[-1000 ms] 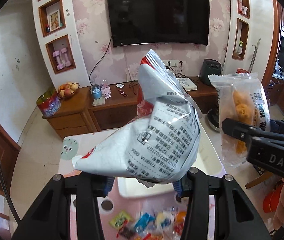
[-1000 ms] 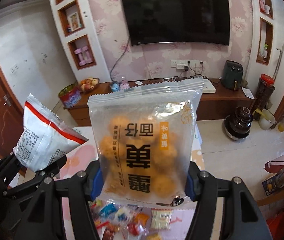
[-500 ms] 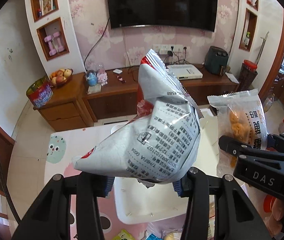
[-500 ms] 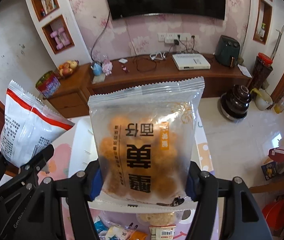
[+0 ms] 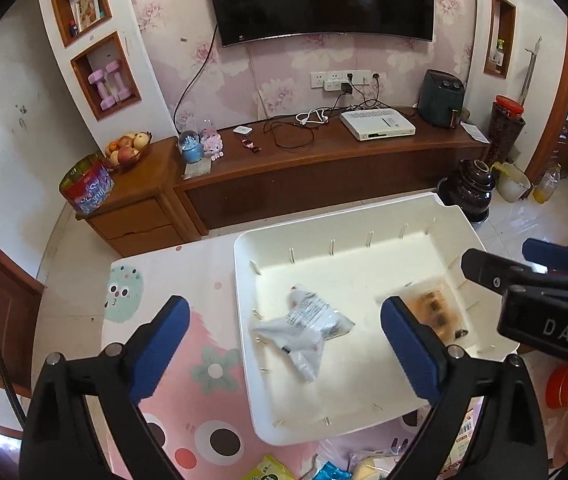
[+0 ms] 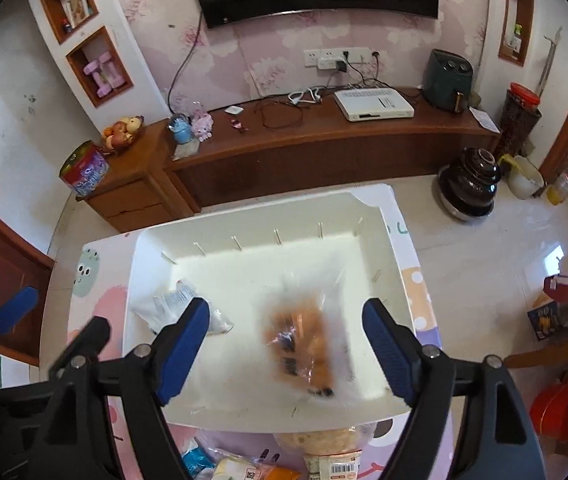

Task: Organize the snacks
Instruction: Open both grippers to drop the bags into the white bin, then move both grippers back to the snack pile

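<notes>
Scene: A living-room table with a pink cartoon-print cover (image 5: pixel 156 344), a white tray (image 5: pixel 244 264) set on it, a television and a wooden cabinet behind.

Left gripper: The left gripper (image 5: pixel 284 340) hung over the tray's left half with its blue pads (image 5: pixel 162 344) spread wide and nothing between them.

Right gripper: The right gripper (image 6: pixel 285 344) hung over the tray's right half, its pads likewise wide apart and empty (its black body also showed at the right edge of the left wrist view).

White packet: The white printed snack packet (image 5: pixel 303 328) lay crumpled on the tray floor near the left wall, directly below and ahead of the left gripper.

Clear packet: The clear packet of orange snacks (image 6: pixel 307 340) was in the tray's right part, between the right gripper's pads in that view; it was blurred, so whether it had settled flat could not be told. Its long axis ran roughly front to back, away from the camera.

Remaining snacks: A heap of small wrapped snacks (image 6: pixel 323 456) lay on the table cover just outside the tray's near wall, toward the person.

Key relation: The heap sat behind and below both grippers, on the near side of the tray. Going by the right wrist view, the right gripper seemed the nearer of the two, so the next pick would likely call for a pull back and a drop toward the table edge.
</notes>
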The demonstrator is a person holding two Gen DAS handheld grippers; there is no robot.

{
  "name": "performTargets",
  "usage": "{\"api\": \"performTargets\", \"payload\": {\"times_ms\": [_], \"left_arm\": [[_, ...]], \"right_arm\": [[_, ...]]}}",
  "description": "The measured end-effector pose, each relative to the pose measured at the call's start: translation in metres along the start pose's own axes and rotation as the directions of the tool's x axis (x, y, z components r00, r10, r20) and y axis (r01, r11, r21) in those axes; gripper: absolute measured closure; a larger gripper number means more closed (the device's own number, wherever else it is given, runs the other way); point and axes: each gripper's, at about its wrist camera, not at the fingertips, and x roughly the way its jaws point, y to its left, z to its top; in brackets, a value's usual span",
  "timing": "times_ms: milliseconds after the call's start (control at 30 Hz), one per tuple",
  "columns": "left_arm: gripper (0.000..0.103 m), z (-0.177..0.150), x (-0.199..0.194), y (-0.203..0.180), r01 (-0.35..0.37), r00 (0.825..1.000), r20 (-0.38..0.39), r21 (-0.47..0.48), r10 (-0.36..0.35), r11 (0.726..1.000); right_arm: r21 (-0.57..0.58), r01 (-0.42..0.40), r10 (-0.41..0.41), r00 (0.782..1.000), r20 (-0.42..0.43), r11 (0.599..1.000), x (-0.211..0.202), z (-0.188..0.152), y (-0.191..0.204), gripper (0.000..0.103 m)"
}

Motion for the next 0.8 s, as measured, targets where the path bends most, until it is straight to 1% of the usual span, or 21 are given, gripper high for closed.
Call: {"api": "performTargets", "payload": {"times_ms": [133,367,433,533,633,800], "left_arm": [[0.007,-0.002,-0.008,0.000,0.010,1.000,0.006,-0.004,-0.010,1.000],[0.007,-0.012,-0.031,0.004,0.019,0.999,0.034,-0.026,-0.018,0.999],[0.007,-0.016,-0.042,0.005,0.024,0.998,0.057,-0.035,-0.022,0.999],[0.007,-0.023,-0.058,0.005,0.023,0.996,0.089,-0.046,-0.018,0.999],[0.007,-0.032,-0.073,0.003,0.020,0.994,0.106,-0.050,-0.014,0.999],[0.007,-0.049,-0.102,0.003,0.058,0.988,0.147,-0.079,-0.046,0.995]], "right_arm": [[-0.032,0.009,-0.009,1.000,0.007,0.999,-0.010,0.001,0.005,0.023],[-0.014,-0.024,0.024,1.000,0.008,1.000,-0.033,-0.007,0.007,0.023],[-0.017,-0.032,0.033,0.999,0.027,0.999,-0.043,-0.011,0.007,0.023],[-0.031,-0.025,0.027,0.997,0.074,0.999,-0.063,-0.019,0.007,0.023],[-0.041,-0.028,0.032,0.994,0.103,0.999,-0.080,-0.025,0.005,0.023],[-0.029,-0.047,0.051,0.982,0.180,0.998,-0.113,-0.043,-0.003,0.023]]}}
